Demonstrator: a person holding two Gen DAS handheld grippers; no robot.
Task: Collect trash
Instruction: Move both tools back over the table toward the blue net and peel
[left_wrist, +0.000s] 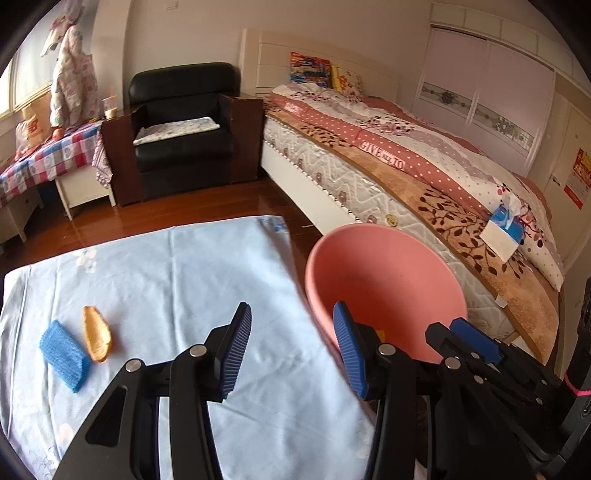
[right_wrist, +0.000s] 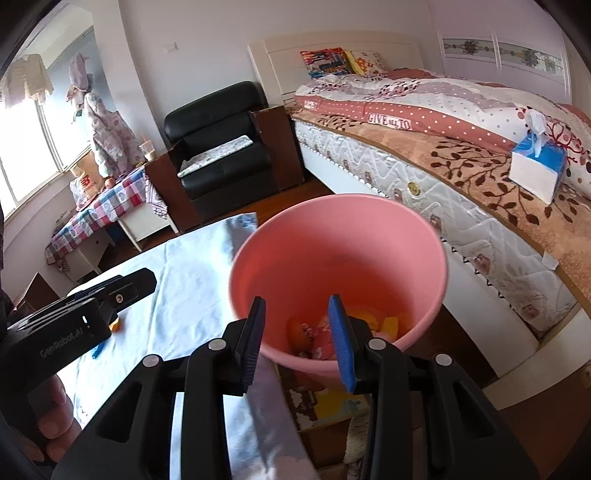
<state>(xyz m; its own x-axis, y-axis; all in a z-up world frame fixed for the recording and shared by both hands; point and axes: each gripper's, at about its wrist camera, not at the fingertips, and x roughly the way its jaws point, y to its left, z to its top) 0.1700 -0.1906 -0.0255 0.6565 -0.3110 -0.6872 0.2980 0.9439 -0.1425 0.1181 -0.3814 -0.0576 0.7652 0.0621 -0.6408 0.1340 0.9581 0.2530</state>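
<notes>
A pink bin stands beside the table's right edge; it also shows in the left wrist view. Orange peels and pink scraps lie at its bottom. On the light blue tablecloth lie an orange peel and a blue foam piece, at the left. My left gripper is open and empty above the table's right edge. My right gripper is open and empty over the bin's near rim; it shows at the right of the left wrist view.
A bed with a patterned quilt runs along the right, with a blue tissue box on it. A black armchair stands at the far wall. A checked-cloth side table is at the far left. Wooden floor lies between.
</notes>
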